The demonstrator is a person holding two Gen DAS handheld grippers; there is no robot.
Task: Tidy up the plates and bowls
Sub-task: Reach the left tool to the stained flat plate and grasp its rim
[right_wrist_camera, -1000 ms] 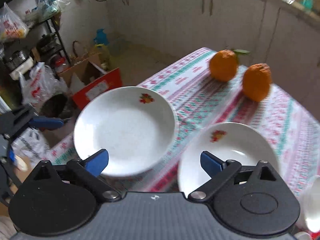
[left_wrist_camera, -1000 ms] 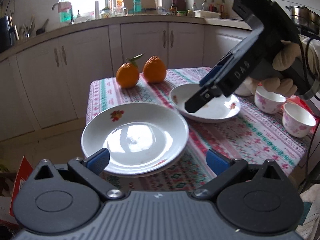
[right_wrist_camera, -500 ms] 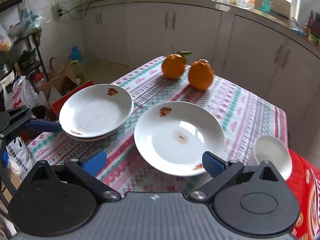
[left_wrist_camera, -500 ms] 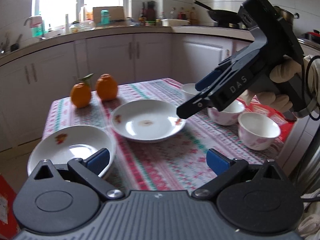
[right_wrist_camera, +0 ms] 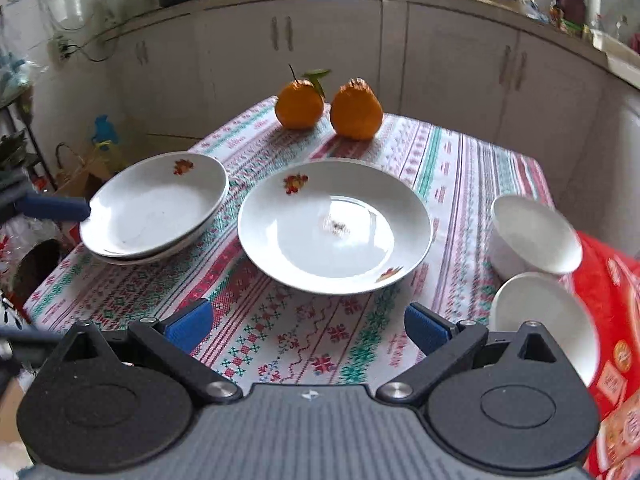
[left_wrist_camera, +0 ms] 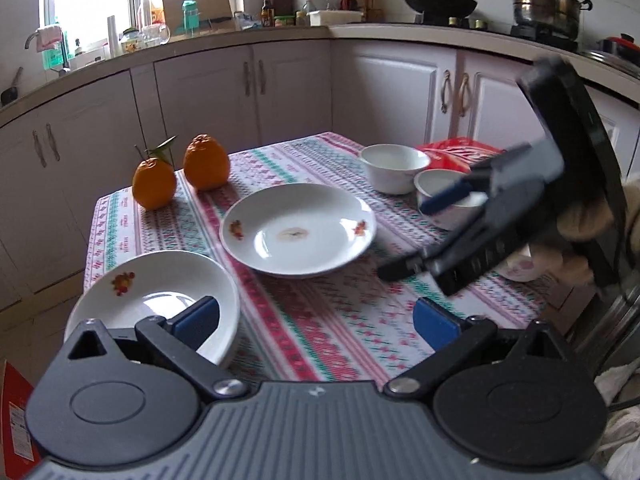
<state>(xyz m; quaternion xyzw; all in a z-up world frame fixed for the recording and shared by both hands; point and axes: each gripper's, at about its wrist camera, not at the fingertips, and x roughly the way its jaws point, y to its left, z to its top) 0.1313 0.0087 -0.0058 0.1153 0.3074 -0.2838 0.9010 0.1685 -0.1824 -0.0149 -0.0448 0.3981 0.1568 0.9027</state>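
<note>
A white flowered plate (left_wrist_camera: 298,230) (right_wrist_camera: 335,226) lies alone in the middle of the patterned tablecloth (left_wrist_camera: 320,320). Two more such plates are stacked at the table's left edge (left_wrist_camera: 156,300) (right_wrist_camera: 158,206). Several small white bowls stand at the right (left_wrist_camera: 394,168) (right_wrist_camera: 534,234) (right_wrist_camera: 544,320). My left gripper (left_wrist_camera: 316,318) is open and empty just behind the stacked plates. My right gripper (right_wrist_camera: 308,326) is open and empty above the near tablecloth; in the left wrist view (left_wrist_camera: 436,236) it hangs in front of the bowls.
Two oranges (left_wrist_camera: 182,174) (right_wrist_camera: 328,108) sit at the table's far end. A red packet (right_wrist_camera: 612,320) lies under the bowls at the right edge. Kitchen cabinets (left_wrist_camera: 240,92) ring the table. Boxes and bags stand on the floor at the left (right_wrist_camera: 80,168).
Both grippers have pulled back from the plates and swung right. The plate near my left gripper now rests stacked at the table's left edge. The right gripper has dropped lower toward the bowls.
</note>
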